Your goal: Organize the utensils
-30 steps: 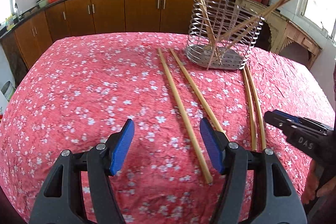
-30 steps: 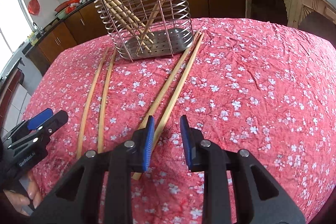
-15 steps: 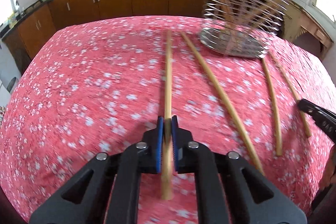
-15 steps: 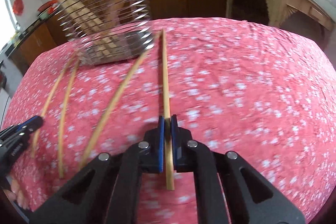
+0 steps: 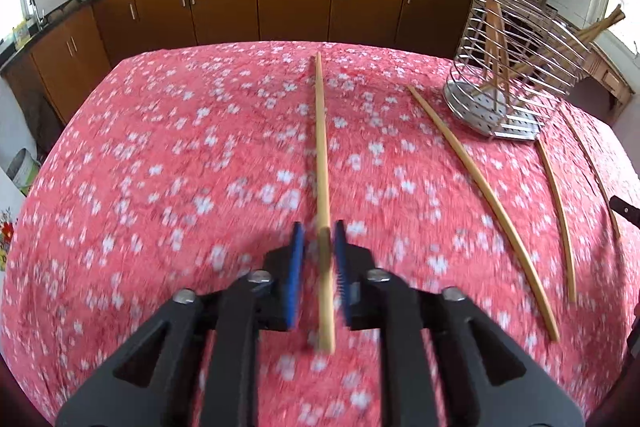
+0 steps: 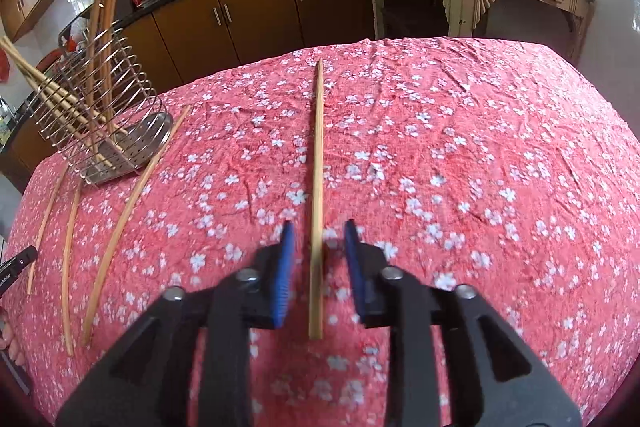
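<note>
Left gripper [image 5: 319, 247]: jaws narrowly parted around a bamboo chopstick [image 5: 322, 147], with a sliver of cloth showing on the 9 o'clock side and the 3 o'clock pad almost on the wood. Motion blur prevents a firmer reading, but it looks unclamped. The chopstick lies on the flowered tablecloth surface [image 5: 160, 187], running from 6 o'clock, where its butt end sits just behind the pads, out to 12 o'clock. Right gripper [image 6: 319, 247]: jaws plainly apart, clear gaps both sides of its own chopstick [image 6: 318, 147], which has the same 6-to-12 lie and is centred between the pads. The wire chopstick holder [image 5: 516, 67] stands at about 1 o'clock from the left gripper and 10 o'clock [image 6: 100, 107] from the right. It already holds several leaning sticks. More chopsticks [image 5: 480, 195] lie loose near it. Risks, as judged:

- Lifting before the pads bite would leave the stick on the cloth.
- The grip falls near the butt end, so the long free length could droop or swivel in the pads.
- A one-sided close on the left could roll the round stick away over the wrinkled cloth.
- At the holder, the tip could catch a wire ring or the leaning sticks and tip the light basket.
- Both grippers aiming at one holder could clash.
</note>
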The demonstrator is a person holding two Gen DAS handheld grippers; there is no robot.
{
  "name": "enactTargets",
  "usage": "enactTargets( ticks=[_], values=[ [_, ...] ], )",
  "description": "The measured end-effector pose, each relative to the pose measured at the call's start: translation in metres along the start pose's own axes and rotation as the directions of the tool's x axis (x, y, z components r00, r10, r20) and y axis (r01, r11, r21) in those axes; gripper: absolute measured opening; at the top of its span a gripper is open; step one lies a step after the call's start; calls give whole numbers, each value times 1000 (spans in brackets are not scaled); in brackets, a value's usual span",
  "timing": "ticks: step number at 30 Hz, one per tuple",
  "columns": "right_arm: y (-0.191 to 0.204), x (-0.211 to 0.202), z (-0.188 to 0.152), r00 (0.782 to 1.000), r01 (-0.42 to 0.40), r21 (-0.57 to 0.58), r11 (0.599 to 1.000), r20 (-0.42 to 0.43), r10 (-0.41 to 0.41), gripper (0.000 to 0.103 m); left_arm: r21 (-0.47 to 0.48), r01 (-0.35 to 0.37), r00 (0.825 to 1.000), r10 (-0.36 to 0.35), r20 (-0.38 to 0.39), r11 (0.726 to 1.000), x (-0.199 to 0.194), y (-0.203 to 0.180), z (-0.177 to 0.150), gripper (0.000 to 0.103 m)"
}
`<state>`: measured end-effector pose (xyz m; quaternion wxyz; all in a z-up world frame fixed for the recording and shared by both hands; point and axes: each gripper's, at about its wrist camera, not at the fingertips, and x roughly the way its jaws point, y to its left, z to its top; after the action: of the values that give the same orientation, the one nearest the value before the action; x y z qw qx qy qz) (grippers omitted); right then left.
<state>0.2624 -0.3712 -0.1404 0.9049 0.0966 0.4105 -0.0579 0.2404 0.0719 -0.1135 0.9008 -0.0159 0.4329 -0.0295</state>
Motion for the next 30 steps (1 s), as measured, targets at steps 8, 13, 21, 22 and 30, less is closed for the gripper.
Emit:
enactTargets(
  ticks=[8, 13, 21, 22, 30],
  values=[
    [8, -10, -19, 998, 58, -88, 994, 7, -58, 30, 55, -23, 1000, 23, 5, 998, -17, -8, -25, 41],
    [7, -12, -19, 999, 55, -76, 996, 5, -54, 31, 71, -43, 999, 43, 2, 997, -19, -15, -27, 41],
    [10, -7, -16, 998, 58, -78, 995, 4, -58, 31, 69, -43, 999, 43, 2, 997, -17, -16, -24, 42],
    [10, -8, -16, 998, 58, -78, 995, 4, -58, 31, 70, -43, 999, 43, 2, 997, -17, -16, -25, 42],
    [9, -8, -16, 998, 55, -81, 995, 2, -55, 31, 70, -43, 999, 43, 2, 997, -18, -15, -25, 42]
  ],
)
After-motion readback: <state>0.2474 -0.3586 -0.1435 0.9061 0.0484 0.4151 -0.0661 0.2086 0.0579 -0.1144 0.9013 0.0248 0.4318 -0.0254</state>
